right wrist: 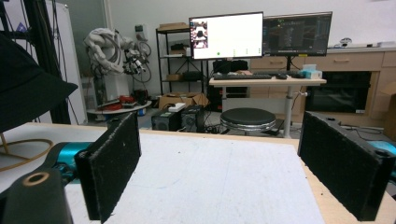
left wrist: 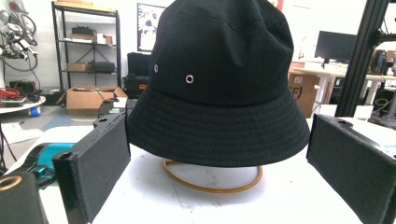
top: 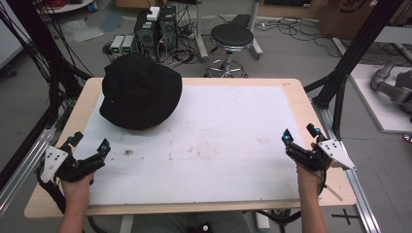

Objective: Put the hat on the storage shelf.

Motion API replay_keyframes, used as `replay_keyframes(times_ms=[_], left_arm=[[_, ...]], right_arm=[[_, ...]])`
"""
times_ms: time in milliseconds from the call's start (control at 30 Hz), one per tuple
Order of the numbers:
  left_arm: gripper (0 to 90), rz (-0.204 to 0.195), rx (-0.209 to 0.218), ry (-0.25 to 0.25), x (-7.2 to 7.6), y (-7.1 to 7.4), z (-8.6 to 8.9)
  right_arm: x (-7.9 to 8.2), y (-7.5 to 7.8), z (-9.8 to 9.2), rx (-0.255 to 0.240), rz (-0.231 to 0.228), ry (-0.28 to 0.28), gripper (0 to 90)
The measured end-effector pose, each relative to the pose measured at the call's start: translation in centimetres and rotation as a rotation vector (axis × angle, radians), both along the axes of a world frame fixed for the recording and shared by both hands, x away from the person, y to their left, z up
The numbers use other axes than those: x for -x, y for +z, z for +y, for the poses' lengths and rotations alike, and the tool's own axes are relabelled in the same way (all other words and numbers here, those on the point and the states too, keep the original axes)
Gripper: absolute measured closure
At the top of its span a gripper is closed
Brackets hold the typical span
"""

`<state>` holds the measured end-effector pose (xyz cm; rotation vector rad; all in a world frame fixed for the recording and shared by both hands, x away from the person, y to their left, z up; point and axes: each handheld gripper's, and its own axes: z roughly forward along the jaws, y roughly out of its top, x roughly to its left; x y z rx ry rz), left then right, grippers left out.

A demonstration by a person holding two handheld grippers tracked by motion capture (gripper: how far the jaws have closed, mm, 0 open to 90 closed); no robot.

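A black bucket hat (top: pixel 140 91) sits on a wooden ring stand (top: pixel 148 128) at the back left of the white mat (top: pixel 218 145). In the left gripper view the hat (left wrist: pixel 219 79) stands straight ahead, its brim over the ring stand (left wrist: pixel 212 185). My left gripper (top: pixel 90 144) is open at the table's front left, short of the hat, with nothing between its jaws. My right gripper (top: pixel 301 134) is open at the front right edge, far from the hat. In the right gripper view the hat's brim (right wrist: pixel 28 88) shows at the far left.
The wooden table (top: pixel 296 97) borders the mat. A round black stool (top: pixel 231 36) and computer boxes (top: pixel 155 26) stand on the floor behind it. Black frame posts (top: pixel 340 82) rise at both sides. The mat's middle and right are bare.
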<state>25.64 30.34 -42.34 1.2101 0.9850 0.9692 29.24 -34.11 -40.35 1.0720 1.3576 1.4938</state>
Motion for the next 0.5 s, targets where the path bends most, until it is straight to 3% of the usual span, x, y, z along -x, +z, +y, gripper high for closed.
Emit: replay_keyframes(times_ms=[500], left_arm=[[6.7, 0.004, -0.005, -0.014, -0.08, -0.07, -0.29]], right_arm=[[0.13, -0.08, 0.19, -0.009, -0.003, 0.002, 12.8]])
